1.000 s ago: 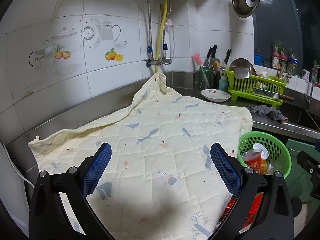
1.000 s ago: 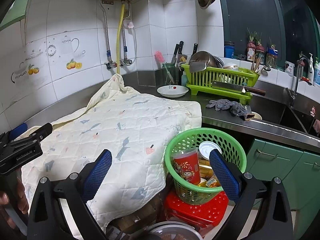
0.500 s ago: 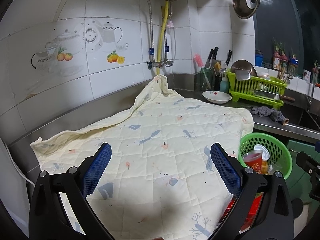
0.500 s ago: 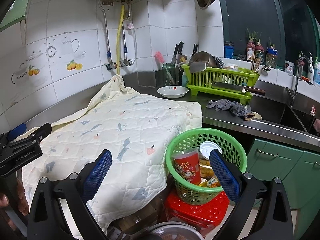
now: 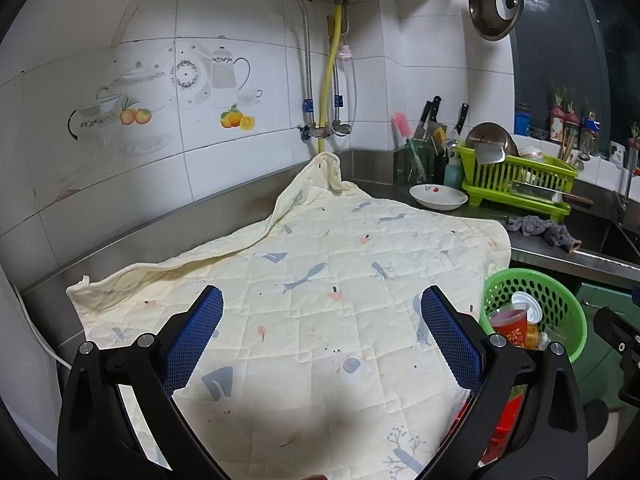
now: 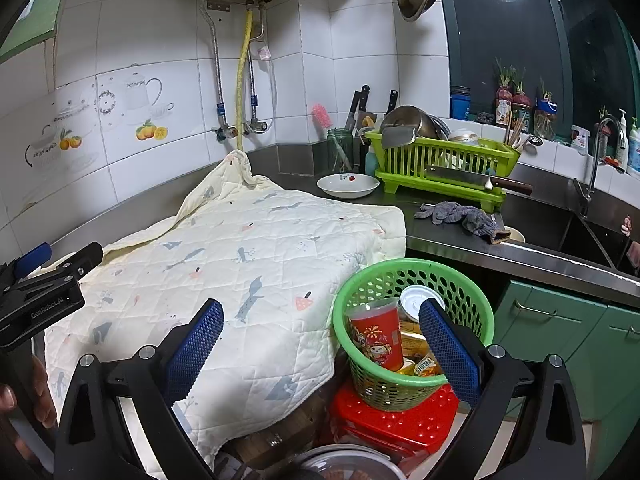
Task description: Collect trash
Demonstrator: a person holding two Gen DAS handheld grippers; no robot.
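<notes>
The trash sits in the green basket (image 6: 412, 320), which stands on a red stool (image 6: 396, 420) just off the front edge of the table (image 6: 520, 252): a red paper cup (image 6: 376, 340) standing upright against the near-left wall, a white lid (image 6: 416, 298) behind it, and some yellow wrappers (image 6: 420, 364) at the bottom. The basket already looks well filled, and no loose trash shows on the quilted cloth (image 5: 320, 300) that covers most of the table and hangs over its edge beside the basket.

The right gripper (image 6: 320, 348) hovers with its jaws wide apart and empty, the right one over the basket's inside, the left one over the cloth. The left gripper (image 5: 320, 340) hangs over the cloth, jaws also apart and holding nothing.

If the step is now to take the basket away, it is probably best to clamp its rim at the near side, where the mesh is bare, and to lift straight up so that the cup does not tip. The cloth edge touches the basket's left side; keep the jaws clear of it, or the cloth may drag along. The stool may shift if the basket is pulled sideways.
</notes>
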